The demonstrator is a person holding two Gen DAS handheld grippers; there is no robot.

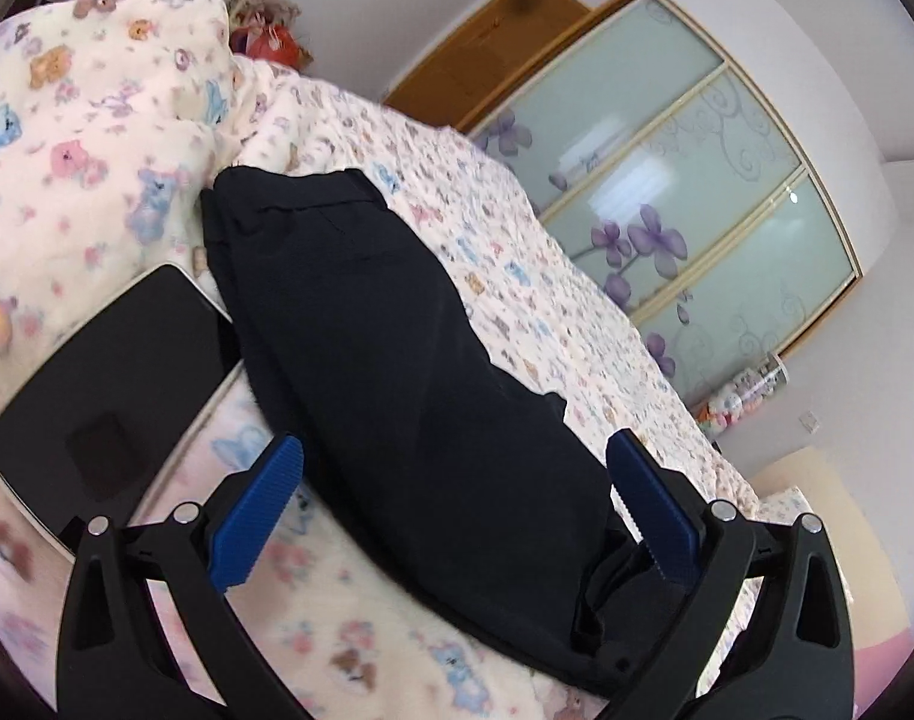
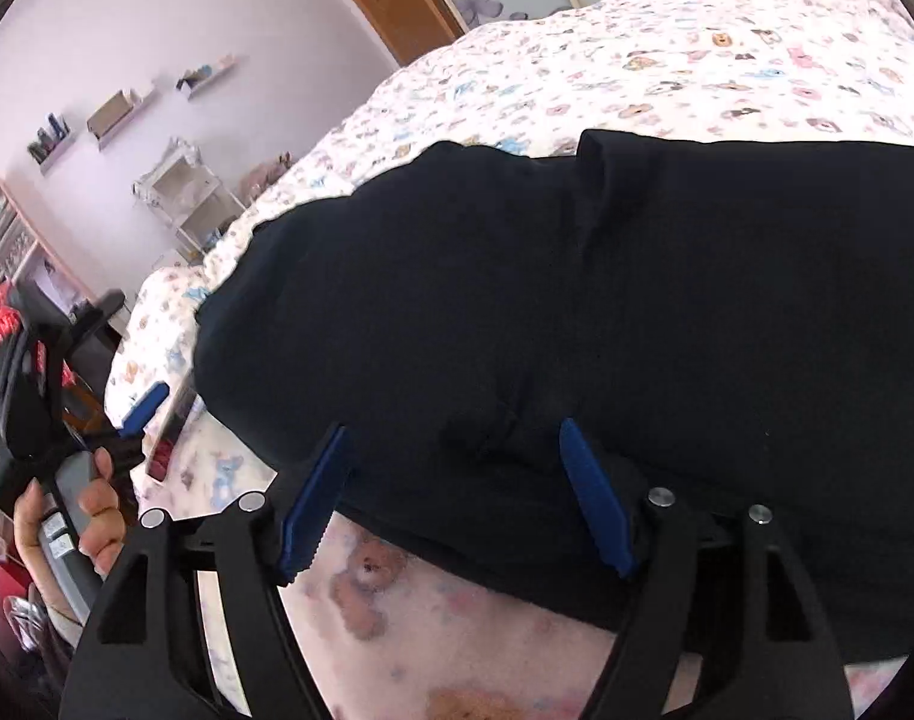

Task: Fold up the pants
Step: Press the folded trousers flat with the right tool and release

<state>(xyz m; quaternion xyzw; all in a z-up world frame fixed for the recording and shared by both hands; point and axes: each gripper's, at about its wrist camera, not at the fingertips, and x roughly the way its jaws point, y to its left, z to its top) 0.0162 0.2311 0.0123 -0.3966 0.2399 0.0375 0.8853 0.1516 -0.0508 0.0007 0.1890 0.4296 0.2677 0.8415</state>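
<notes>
Bed mostly open beyond the pants, crowded on the tablet side

The black pants (image 1: 384, 360) lie folded across the sheet (image 1: 553, 312), filling the middle; bare sheet runs free past them toward the wardrobe (image 1: 685, 180). On the other side a dark tablet (image 1: 108, 372) lies just beside the pants, with the heaped quilt (image 1: 96, 120) rising behind it, blocking passage there. The left gripper (image 1: 457, 516) stands open over the pants' near end; the right gripper (image 2: 457, 498) is open at their edge, bare sheet below it.
</notes>
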